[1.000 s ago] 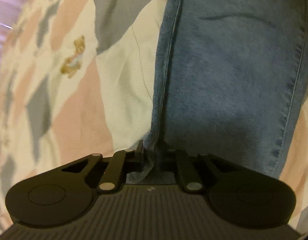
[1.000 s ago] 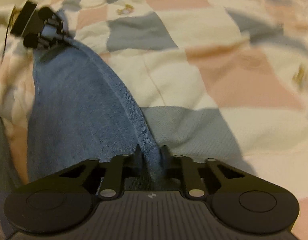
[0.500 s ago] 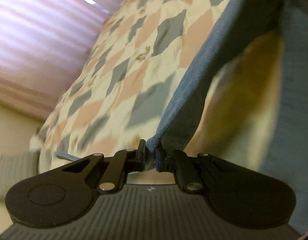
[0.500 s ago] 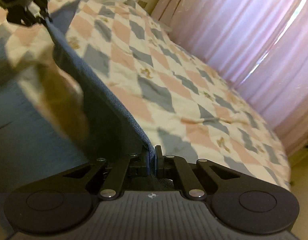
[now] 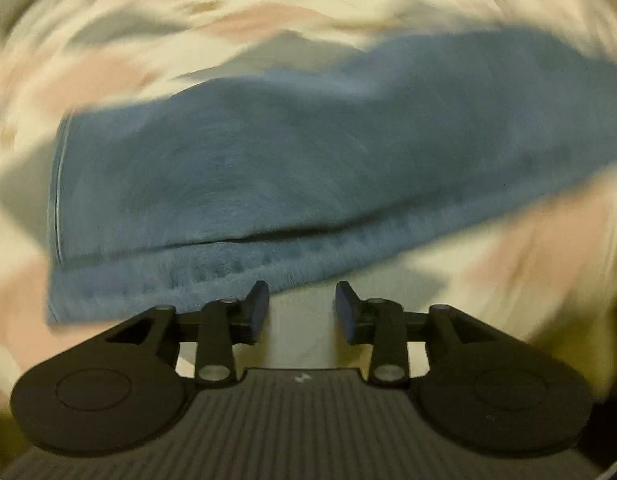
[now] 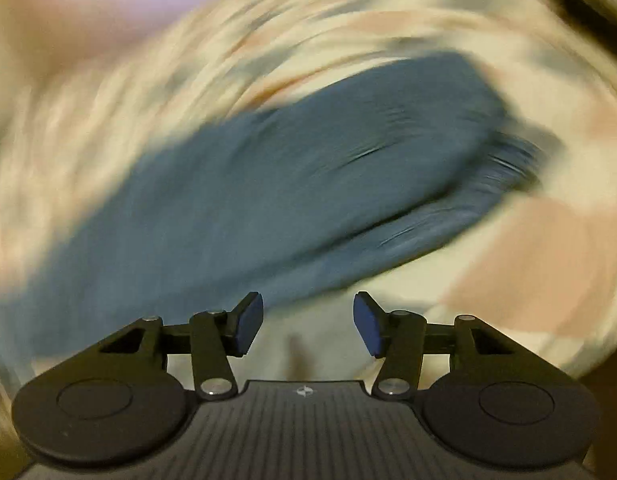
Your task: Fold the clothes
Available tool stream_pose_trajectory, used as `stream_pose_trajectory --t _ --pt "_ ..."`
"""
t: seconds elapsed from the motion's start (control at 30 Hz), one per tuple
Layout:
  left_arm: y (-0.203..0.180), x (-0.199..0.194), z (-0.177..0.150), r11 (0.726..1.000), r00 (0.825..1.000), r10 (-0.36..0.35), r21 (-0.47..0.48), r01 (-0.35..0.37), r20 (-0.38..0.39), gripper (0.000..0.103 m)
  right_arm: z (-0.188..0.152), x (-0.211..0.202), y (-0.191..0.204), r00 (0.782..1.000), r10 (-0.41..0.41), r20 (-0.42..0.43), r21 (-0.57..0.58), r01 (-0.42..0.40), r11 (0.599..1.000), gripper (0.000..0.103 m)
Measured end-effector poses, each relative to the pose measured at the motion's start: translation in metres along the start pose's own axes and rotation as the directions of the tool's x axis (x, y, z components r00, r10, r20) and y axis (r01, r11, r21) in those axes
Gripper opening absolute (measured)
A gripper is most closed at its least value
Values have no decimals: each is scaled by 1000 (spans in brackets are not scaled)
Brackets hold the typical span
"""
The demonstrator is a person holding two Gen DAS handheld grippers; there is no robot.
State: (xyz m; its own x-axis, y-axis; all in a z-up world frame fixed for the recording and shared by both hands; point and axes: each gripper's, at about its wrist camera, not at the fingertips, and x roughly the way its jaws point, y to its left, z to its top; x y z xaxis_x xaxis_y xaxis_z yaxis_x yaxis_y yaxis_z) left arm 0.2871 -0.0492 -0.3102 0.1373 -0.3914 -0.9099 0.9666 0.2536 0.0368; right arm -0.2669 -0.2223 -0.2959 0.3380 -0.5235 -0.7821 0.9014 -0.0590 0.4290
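Observation:
Blue jeans lie folded over on themselves on the patterned bedspread, two layers showing along the near edge. My left gripper is open just in front of that edge, with nothing between its fingers. In the right wrist view the jeans stretch from lower left to upper right, blurred by motion. My right gripper is open and empty, slightly back from the denim's near edge.
The bedspread of cream, pink and grey diamonds surrounds the jeans on all sides. Both views are smeared by fast motion, so fine detail is lost. A pale pink blur fills the upper left of the right wrist view.
Both grippers held the jeans' edge lifted half a second ago. Now both have let go and opened, and the jeans lie folded on the bed.

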Motion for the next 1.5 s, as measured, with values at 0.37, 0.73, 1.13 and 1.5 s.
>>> stream_pose_trajectory --t 0.37,0.73,1.13,1.5 --pt "-1 22 2 907 984 -161 -383 178 74 37 73 62 -120 978 72 194 506 -162 847 53" --pt "-127 45 -24 709 957 143 648 -277 252 42 74 77 -113 989 74 131 416 -123 901 53" --pt "-133 96 -90 -63 842 208 866 -497 498 16 80 79 -113 990 43 131 432 -96 897 17" --pt "-107 44 -104 -226 801 201 822 -522 564 3 74 4 -94 988 28 153 351 -81 933 9"
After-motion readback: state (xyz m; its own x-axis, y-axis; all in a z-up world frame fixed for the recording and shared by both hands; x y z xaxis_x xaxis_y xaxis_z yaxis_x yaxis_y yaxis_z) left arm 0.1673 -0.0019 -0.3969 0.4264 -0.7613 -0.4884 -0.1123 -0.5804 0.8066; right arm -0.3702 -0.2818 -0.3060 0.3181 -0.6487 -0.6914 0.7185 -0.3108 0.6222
